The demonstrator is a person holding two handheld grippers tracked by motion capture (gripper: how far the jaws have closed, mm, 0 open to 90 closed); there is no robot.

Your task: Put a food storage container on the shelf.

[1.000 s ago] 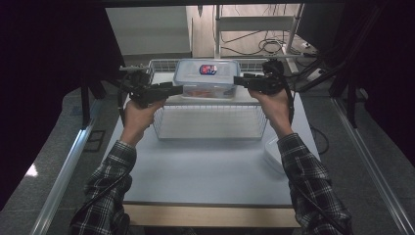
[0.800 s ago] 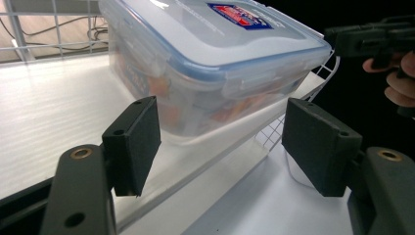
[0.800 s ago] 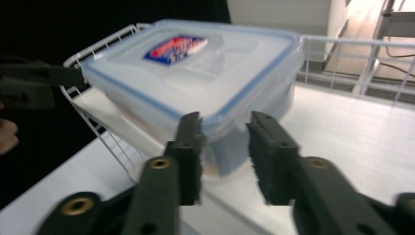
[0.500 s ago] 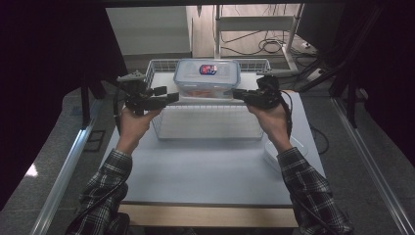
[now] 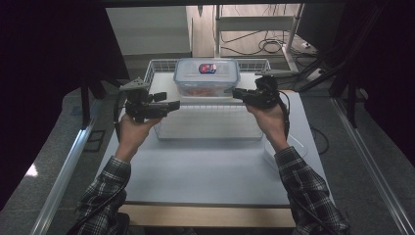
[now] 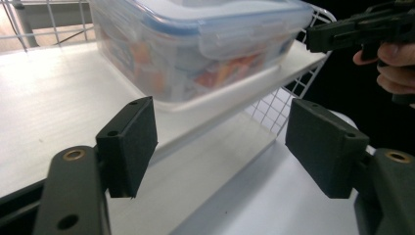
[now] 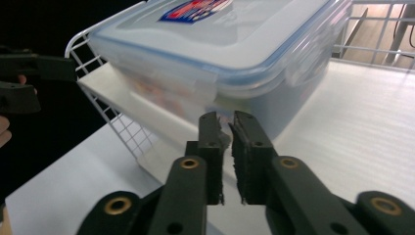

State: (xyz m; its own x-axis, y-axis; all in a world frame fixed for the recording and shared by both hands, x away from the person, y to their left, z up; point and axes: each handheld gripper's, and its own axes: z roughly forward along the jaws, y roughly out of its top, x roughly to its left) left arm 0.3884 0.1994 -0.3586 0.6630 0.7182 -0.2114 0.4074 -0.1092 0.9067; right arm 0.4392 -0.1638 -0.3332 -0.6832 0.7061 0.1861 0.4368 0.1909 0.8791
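Note:
A clear lidded container (image 5: 207, 78) with a blue seal and colourful packets inside sits on the white top shelf (image 6: 58, 98) of a wire rack (image 5: 161, 66). My left gripper (image 5: 171, 103) hovers just off the container's left end. Its jaws have just been opening and stand wide with nothing between them; the left gripper view has it (image 6: 220, 127) facing the container (image 6: 195, 44). My right gripper (image 5: 237, 93) is off the right end. Its jaws (image 7: 230, 122) have just been opening a little, a narrow slit apart, empty, in front of the container (image 7: 220, 49).
The rack stands at the far middle of a white table (image 5: 210, 166). A clear round dish (image 5: 293, 147) lies on the table by the right forearm. Metal rails (image 5: 63, 176) run along both sides. A shelf unit with cables (image 5: 264, 44) is behind.
Both grippers have drawn back outward from the container's ends and sunk slightly. The container stays on the shelf. The right jaws have narrowed to a slit.

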